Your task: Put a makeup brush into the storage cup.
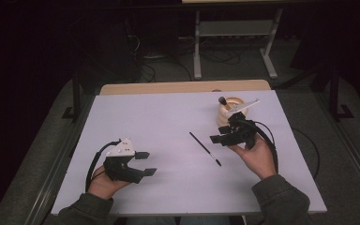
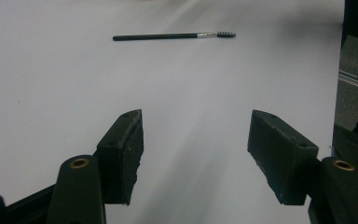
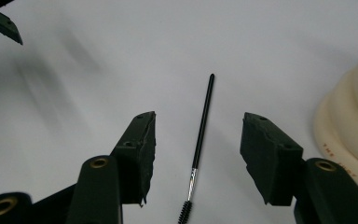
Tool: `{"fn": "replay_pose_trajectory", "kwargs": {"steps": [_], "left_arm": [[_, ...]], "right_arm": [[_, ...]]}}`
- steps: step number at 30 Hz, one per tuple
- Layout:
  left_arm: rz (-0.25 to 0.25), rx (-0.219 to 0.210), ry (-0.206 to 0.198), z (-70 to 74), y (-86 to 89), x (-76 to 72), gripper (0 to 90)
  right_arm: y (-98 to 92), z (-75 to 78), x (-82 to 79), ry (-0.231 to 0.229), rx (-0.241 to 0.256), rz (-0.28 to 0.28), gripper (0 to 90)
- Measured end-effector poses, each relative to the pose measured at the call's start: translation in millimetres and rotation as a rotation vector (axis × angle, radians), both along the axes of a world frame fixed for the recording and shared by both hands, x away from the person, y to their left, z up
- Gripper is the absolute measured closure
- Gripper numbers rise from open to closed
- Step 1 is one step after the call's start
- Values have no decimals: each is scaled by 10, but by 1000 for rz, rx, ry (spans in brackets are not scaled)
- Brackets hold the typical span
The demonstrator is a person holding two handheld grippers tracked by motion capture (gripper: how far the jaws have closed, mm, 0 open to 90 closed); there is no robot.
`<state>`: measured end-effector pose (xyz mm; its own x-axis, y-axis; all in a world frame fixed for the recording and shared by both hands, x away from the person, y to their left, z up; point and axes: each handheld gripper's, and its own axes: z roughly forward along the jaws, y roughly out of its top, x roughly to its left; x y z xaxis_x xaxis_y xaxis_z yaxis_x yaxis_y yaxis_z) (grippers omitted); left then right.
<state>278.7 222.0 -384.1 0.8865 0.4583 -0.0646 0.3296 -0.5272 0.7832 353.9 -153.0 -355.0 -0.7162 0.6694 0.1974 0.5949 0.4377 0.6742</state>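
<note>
White sheeting is covering the table [image 1: 168, 122], and a cream holder [image 1: 225, 110] is standing near its far right side (a dark brush tip is poking out of it). Just in front of that, the right gripper [image 1: 222, 138] is hovering with jaws spread wide, nothing between them. Over at the near left, the left gripper [image 1: 146, 163] is resting gaping too. Between the two, a thin black spoolie brush [image 1: 205, 148] is lying flat on the table.
</note>
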Motion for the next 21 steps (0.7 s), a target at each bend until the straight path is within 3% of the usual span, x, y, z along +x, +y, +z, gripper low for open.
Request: {"fn": "replay_pose_trajectory", "kwargs": {"steps": [6, 7, 21], "left_arm": [[0, -4, -3, 5, -13, -3, 356], [2, -4, -1, 0, -12, -5, 356], [3, -6, -11, 16, 0, -9, 355]], "right_arm": [[91, -110, 31, 17, -30, 11, 456], [115, -154, 47, 39, -37, 4, 460], [254, -400, 109, 67, -83, -10, 528]]}}
